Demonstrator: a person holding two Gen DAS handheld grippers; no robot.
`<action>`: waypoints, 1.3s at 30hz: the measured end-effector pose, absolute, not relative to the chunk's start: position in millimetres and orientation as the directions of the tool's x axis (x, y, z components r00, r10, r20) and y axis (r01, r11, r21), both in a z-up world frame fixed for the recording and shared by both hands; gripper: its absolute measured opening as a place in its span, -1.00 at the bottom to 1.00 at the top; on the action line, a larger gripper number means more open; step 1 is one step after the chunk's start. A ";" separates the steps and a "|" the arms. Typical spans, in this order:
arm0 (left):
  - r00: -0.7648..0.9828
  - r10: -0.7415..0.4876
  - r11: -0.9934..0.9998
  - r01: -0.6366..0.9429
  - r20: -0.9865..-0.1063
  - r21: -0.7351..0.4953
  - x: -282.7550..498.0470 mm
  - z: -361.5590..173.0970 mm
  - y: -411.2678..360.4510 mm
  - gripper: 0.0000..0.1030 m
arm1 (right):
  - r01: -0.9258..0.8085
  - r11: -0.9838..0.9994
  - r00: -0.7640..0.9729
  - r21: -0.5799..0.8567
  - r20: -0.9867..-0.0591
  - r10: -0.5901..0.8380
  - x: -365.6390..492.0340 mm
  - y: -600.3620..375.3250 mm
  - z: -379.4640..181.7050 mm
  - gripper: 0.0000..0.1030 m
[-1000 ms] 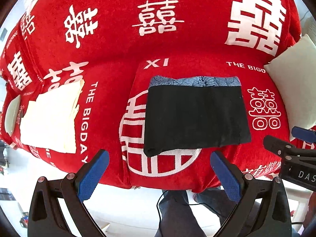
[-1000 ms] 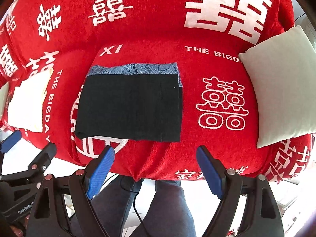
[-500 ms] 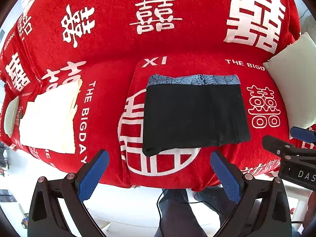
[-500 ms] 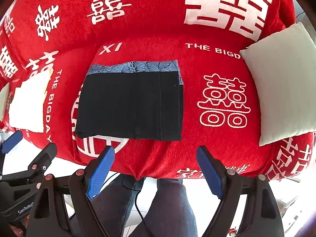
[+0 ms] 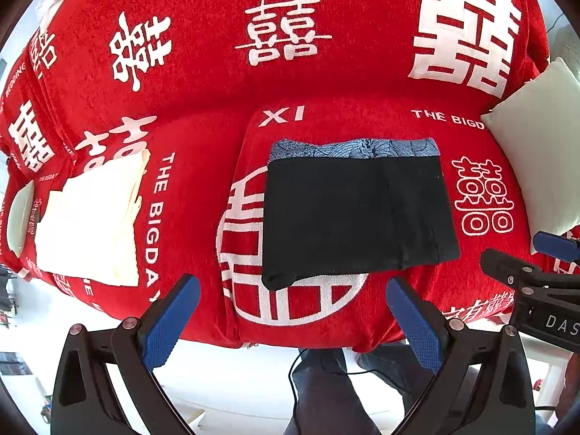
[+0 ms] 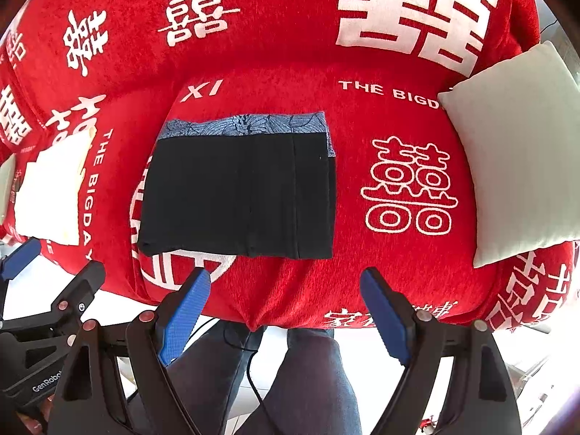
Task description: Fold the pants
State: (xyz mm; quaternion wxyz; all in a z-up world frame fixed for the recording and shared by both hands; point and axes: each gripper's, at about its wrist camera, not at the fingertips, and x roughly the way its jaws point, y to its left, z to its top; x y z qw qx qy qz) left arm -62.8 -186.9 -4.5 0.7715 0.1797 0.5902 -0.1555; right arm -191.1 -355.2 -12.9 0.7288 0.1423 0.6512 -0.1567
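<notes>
The black pants (image 5: pixel 357 214) lie folded into a flat rectangle on the red sofa seat, with a blue patterned band (image 5: pixel 353 148) along the far edge. They also show in the right wrist view (image 6: pixel 239 195). My left gripper (image 5: pixel 293 319) is open and empty, held back over the seat's front edge, below the pants. My right gripper (image 6: pixel 282 311) is open and empty, also held back at the front edge, below the pants' right part. Neither touches the pants.
A red sofa cover (image 5: pixel 326 72) with white characters covers seat and backrest. A folded cream cloth (image 5: pixel 90 217) lies at the left. A pale cushion (image 6: pixel 514 166) rests at the right. The person's legs in jeans (image 6: pixel 311 380) are below the front edge.
Both grippers have drifted very slightly; the view has shifted a little. The pants have not moved.
</notes>
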 end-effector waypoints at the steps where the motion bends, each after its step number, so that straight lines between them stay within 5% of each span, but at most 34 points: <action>1: 0.255 -0.027 0.887 0.453 -0.967 0.094 -62.4 -4.6 -187.1 1.00 | 0.413 0.911 0.103 0.003 -0.994 -0.044 -191.3 -355.1 -12.9 0.69; 39: 0.231 -0.039 0.888 0.454 -0.972 0.072 -48.8 -12.2 -170.6 1.00 | 0.430 0.902 0.107 -0.043 -0.989 -0.098 -182.8 -349.2 -9.3 0.69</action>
